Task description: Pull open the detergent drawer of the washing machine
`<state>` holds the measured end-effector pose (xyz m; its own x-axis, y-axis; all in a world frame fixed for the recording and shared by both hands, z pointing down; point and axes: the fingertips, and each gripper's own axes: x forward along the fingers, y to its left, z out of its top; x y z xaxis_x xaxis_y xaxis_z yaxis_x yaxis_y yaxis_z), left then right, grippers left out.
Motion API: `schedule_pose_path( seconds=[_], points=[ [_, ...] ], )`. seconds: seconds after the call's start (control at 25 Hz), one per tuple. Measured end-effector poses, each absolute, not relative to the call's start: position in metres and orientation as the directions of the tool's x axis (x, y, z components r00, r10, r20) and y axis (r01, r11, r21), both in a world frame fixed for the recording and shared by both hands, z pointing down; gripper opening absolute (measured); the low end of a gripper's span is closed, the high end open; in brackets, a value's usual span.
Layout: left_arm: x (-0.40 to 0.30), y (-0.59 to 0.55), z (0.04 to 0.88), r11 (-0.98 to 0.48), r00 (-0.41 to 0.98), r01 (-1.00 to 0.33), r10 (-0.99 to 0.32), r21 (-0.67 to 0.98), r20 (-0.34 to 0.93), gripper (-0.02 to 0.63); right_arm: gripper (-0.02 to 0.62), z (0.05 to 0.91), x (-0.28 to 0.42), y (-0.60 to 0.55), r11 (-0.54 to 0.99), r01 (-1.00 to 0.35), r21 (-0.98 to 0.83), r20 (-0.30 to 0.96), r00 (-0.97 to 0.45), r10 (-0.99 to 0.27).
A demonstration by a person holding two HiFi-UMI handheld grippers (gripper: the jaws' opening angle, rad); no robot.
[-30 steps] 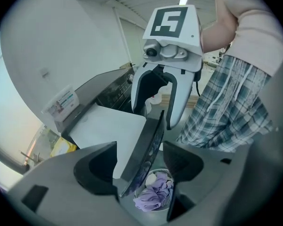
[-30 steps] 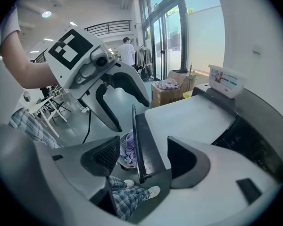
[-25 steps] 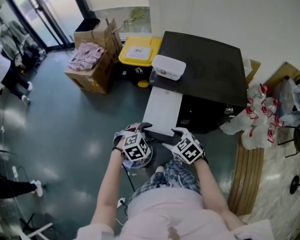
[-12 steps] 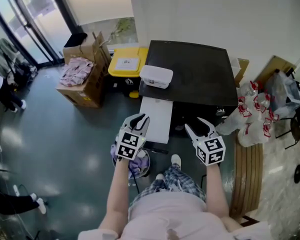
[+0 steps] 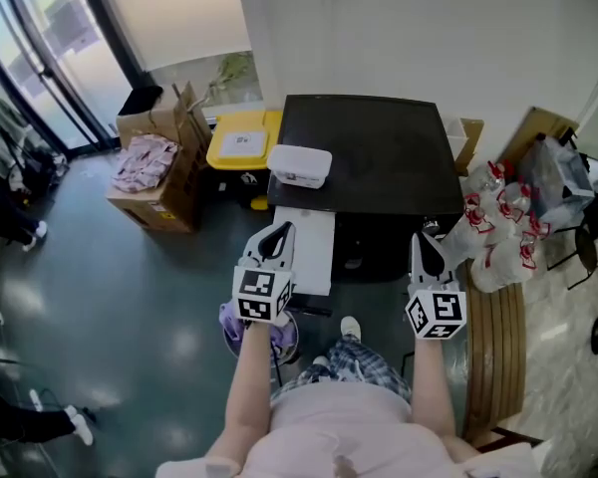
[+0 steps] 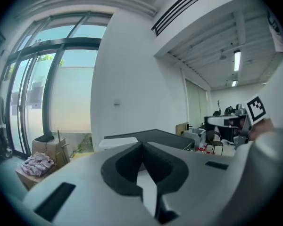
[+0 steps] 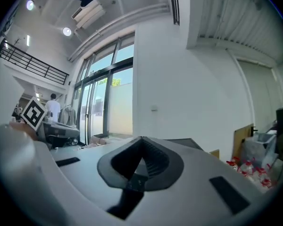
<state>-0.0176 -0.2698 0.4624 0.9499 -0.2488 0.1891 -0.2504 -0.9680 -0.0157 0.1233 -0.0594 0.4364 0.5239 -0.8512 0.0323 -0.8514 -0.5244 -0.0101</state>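
The washing machine point(image 5: 379, 162) has a black top and stands against the white wall. A white detergent drawer point(image 5: 312, 252) sticks out of its front left, pulled open. My left gripper point(image 5: 276, 235) hovers above the drawer's near left corner, shut with nothing in it. My right gripper point(image 5: 426, 249) hangs in front of the machine's right front corner, also shut and empty. Both point roughly level toward the wall. In the left gripper view the gripper point(image 6: 142, 145) faces the machine top point(image 6: 155, 136), its jaws meeting. The right gripper point(image 7: 141, 150) shows closed jaws too.
A white box point(image 5: 299, 165) rests on the machine's left front. A yellow-lidded bin point(image 5: 237, 137) and a cardboard box of clothes point(image 5: 149, 167) stand to the left. Plastic bags point(image 5: 498, 229) and a wooden bench point(image 5: 493, 357) crowd the right. A purple item point(image 5: 261, 329) lies by my feet.
Both grippers have risen from near the drawer's front and moved apart, the right one far to the right. Their jaws went from open to shut, holding nothing.
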Motion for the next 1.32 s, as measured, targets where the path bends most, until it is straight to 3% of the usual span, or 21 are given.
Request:
schedule_pose_path(
  seconds=[0.24,1.32],
  points=[
    [-0.016,-0.263,0.464,-0.97,0.957,-0.243,-0.239,0.003,0.167,0.026,0.017,0.432,0.136,-0.037,-0.581,-0.814,-0.016,0.006,0.581,-0.814],
    [-0.023,-0.238,0.456,-0.976,0.962,-0.214,-0.216,-0.03,0.167,0.026,0.014,0.438,0.124,-0.023,-0.579,-0.815,0.024,0.041,0.58,-0.814]
  ],
)
